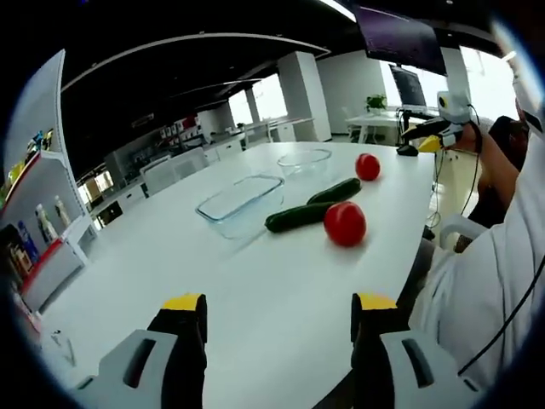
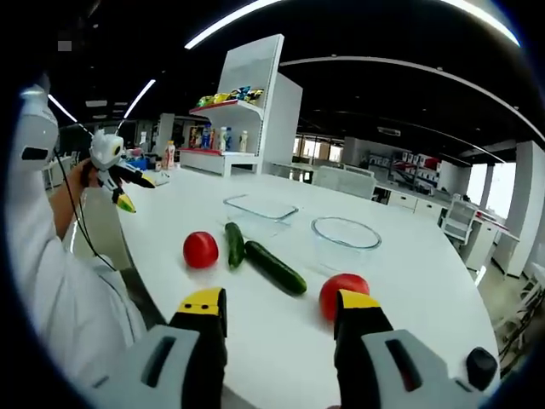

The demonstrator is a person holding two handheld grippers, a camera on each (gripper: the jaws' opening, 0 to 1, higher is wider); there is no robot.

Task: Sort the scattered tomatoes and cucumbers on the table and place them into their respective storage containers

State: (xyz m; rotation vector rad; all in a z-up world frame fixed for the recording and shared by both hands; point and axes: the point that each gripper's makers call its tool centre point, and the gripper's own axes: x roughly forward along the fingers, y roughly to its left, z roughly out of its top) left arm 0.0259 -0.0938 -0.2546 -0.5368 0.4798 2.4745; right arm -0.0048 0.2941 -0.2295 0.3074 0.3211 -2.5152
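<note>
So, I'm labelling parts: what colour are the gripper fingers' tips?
Yellow tips on black fingers, clearest in the left gripper view.

Left tool (image 1: 278, 317) – grey body, black jaws, yellow tips, person's white sleeve (image 1: 490, 281), black cable

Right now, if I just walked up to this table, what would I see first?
Two bright red tomatoes: one at the left end of the group in the right gripper view, the other just past the open right tongs. Between them lie two dark green cucumbers, close together on the white table. Behind them wait a rectangular glass dish and a round glass bowl, both empty.
</note>
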